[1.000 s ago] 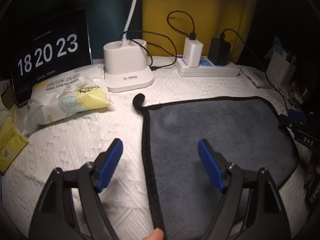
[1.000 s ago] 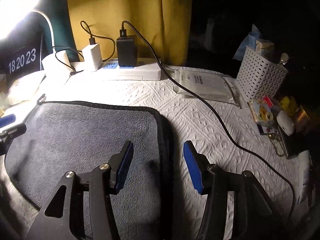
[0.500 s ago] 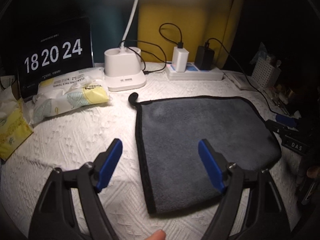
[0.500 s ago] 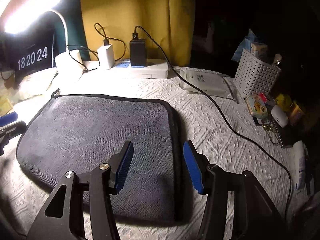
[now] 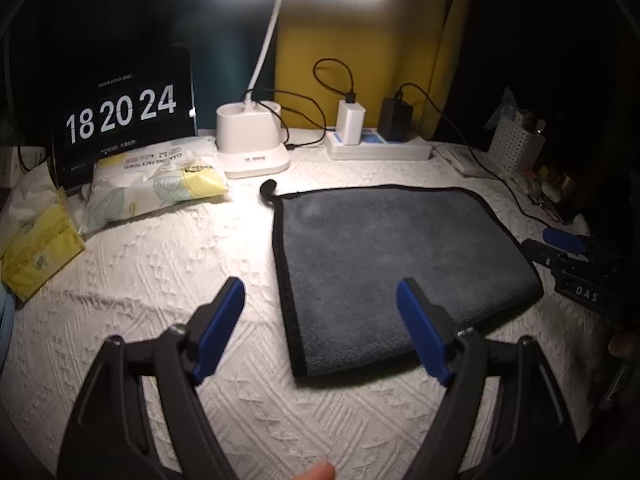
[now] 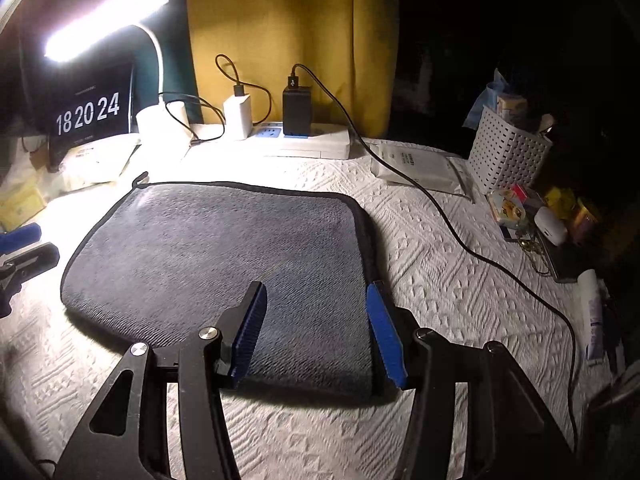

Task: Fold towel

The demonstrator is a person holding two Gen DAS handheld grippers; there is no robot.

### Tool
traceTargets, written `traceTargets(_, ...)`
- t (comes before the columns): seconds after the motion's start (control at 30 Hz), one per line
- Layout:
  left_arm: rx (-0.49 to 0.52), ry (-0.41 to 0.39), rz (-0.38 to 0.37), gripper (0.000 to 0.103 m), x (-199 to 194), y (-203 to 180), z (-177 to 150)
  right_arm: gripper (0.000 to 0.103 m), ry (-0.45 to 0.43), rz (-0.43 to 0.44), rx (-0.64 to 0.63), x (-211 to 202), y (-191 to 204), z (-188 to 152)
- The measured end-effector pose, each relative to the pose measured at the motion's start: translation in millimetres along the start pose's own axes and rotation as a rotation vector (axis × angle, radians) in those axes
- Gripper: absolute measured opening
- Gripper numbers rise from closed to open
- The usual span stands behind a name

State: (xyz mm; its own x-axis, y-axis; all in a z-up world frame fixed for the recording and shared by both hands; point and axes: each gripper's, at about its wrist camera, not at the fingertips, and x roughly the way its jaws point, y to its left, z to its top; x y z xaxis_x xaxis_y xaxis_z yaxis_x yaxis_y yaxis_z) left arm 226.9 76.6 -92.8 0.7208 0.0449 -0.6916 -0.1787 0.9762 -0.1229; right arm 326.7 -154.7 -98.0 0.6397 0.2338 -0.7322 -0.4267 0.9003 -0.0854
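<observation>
A dark grey towel (image 5: 396, 264) with black trim lies folded and flat on the white textured tablecloth (image 5: 160, 264); it also shows in the right wrist view (image 6: 224, 264). My left gripper (image 5: 320, 320) is open and empty, held above the towel's near left corner. My right gripper (image 6: 316, 320) is open and empty, held above the towel's near right corner. The right gripper's tip shows at the right edge of the left wrist view (image 5: 568, 248). The left gripper's tip shows at the left edge of the right wrist view (image 6: 20, 248).
At the back stand a clock screen (image 5: 120, 112), a white lamp base (image 5: 252, 144) and a power strip (image 5: 376, 148) with chargers. A tissue pack (image 5: 156, 184) lies left. A black cable (image 6: 460, 240), a white basket (image 6: 508, 152) and small items lie right.
Both grippers have pulled back and up from the towel, so more of the table and the lamp head shows. Both stay open. The towel has not moved.
</observation>
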Motion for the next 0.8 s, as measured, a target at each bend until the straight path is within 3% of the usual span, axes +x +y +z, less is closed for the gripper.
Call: traceTargets(0.8,-0.002,-0.044,-0.026,0.079,-54.1,-12.9,-25.7,0.055,-0.034,0.002,0.000,-51.7,9.1,-28.3)
